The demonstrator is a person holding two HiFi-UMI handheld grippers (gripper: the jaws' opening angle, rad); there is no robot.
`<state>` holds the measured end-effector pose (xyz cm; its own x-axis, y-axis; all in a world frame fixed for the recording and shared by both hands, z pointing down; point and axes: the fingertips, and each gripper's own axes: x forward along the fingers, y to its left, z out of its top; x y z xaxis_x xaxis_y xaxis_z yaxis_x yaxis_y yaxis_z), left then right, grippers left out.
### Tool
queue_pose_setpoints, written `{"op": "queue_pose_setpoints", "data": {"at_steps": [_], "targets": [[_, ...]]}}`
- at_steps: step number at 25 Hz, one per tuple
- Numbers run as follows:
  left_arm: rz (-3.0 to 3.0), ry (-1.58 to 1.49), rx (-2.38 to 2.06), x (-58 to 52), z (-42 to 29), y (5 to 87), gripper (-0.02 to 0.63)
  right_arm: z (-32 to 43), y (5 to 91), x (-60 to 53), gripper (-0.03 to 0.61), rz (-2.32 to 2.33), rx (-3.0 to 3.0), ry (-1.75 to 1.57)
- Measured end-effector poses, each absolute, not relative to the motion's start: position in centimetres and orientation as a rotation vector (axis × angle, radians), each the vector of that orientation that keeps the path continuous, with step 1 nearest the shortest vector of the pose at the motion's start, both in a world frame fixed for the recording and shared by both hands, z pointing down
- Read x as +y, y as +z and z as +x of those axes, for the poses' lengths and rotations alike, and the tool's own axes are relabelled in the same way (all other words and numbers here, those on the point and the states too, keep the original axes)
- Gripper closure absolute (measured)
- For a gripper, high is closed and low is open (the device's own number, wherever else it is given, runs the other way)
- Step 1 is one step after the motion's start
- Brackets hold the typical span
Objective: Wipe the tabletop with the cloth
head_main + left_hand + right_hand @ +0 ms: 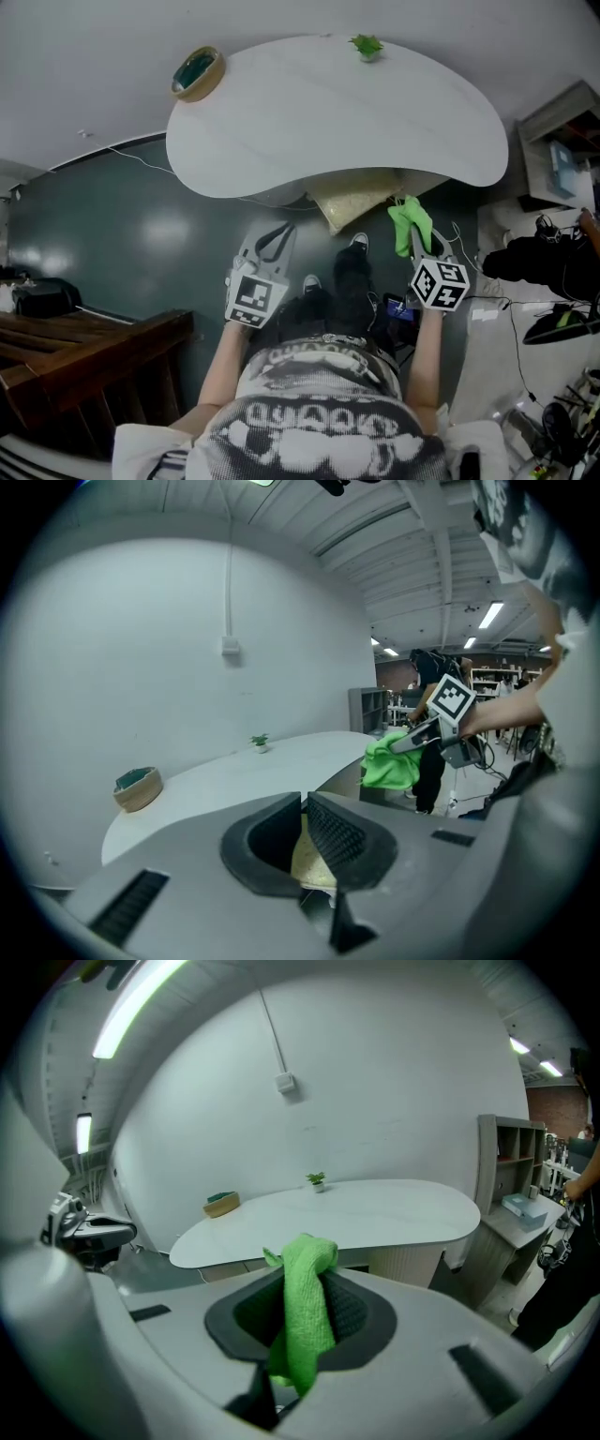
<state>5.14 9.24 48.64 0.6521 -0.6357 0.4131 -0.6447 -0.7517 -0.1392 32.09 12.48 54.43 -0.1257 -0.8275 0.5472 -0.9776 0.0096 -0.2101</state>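
Note:
The white curved tabletop (337, 112) lies ahead of me, beyond both grippers. A bright green cloth (410, 220) hangs bunched from my right gripper (413, 234), which is shut on it, just below the table's near edge. In the right gripper view the cloth (305, 1316) drapes down between the pads of the right gripper (314, 1283), with the table (375, 1208) behind. My left gripper (284, 230) is held to the left, short of the table, shut with nothing in it. The left gripper view shows the left gripper (304, 803), the table (244, 771) and the cloth (389, 761).
A tan bowl (197, 73) with a teal inside sits at the table's far left end, and a small green plant (367, 45) at its far edge. A pale cushion (352, 202) lies under the table. Wooden furniture (84, 347) stands lower left, a shelf unit (553, 150) right.

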Motion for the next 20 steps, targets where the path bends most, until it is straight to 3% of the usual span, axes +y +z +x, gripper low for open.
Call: {"op": "queue_pose_setpoints", "data": {"at_steps": [20], "targets": [[2.880, 0.662, -0.972, 16.5, 4.4, 50.6, 0.594, 20.3, 51.0, 19.5, 0.514, 1.643, -2.215, 0.486]]}}
